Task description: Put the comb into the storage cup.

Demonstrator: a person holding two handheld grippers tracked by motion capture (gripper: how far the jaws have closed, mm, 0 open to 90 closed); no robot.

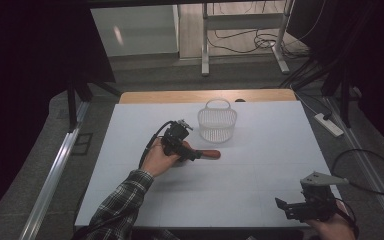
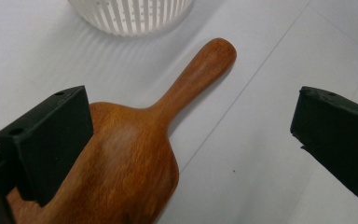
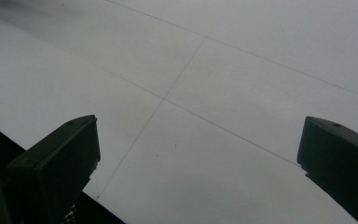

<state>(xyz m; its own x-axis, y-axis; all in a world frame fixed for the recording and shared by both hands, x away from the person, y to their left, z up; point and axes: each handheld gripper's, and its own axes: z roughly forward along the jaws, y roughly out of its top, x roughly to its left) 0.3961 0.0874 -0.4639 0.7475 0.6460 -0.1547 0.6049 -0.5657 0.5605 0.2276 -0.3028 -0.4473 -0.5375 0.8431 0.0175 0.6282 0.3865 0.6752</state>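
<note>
A brown wooden scoop lies flat on the white table, its handle pointing toward a white slatted basket. My left gripper is low over the scoop and open. One jaw sits over the scoop's wide bowl, the other stands over bare table beside it. Near the table's front right corner my right gripper is open over the bare surface with nothing between its jaws.
The basket stands upright at the table's back middle, just beyond the scoop's handle. A wooden strip runs along the far edge. Desk legs and cables are on the floor behind; a power strip lies at the right.
</note>
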